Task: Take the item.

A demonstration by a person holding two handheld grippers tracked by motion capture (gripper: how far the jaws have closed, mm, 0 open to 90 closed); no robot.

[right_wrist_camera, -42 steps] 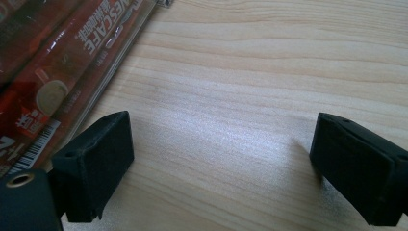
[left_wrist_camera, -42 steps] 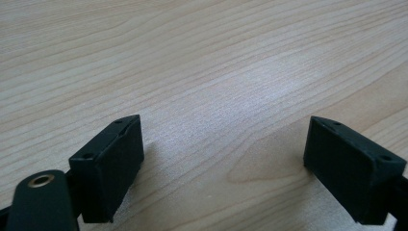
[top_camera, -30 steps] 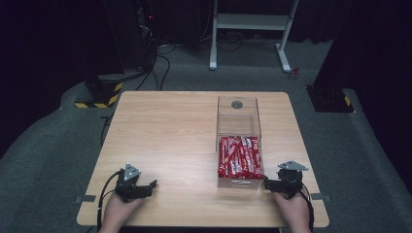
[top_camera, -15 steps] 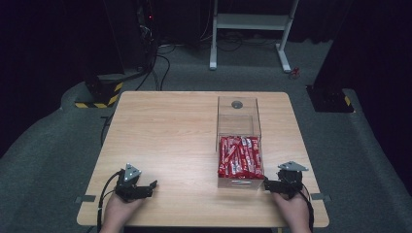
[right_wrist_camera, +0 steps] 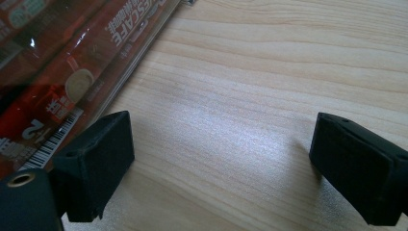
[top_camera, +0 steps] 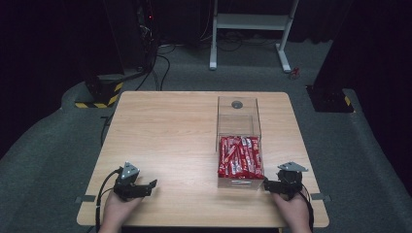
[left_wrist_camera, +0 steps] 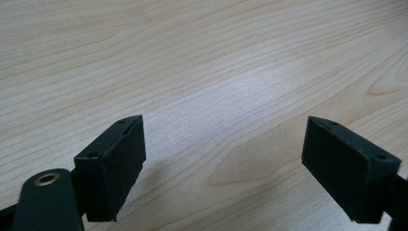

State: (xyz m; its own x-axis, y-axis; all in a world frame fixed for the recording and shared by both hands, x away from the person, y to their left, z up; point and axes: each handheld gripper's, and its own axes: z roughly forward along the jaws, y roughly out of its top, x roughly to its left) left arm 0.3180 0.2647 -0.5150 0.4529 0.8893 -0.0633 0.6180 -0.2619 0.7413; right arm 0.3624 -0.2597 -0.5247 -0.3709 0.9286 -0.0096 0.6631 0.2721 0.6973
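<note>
Nothing is started yet, I think: both the left gripper and the right gripper rest open and empty at the bottom of the frame; next would be reaching the clear box of red packets.

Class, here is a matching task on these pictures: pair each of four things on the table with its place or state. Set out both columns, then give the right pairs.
Things:
1. left gripper
2. right gripper
3. red packets
4. clear box

Places or states:
A. fill the near part of the box
B. open, over bare wood at the near left
C. stands right of the table's middle
D. open, beside the box's near right corner

Pairs: 1-B, 2-D, 3-A, 4-C
</note>
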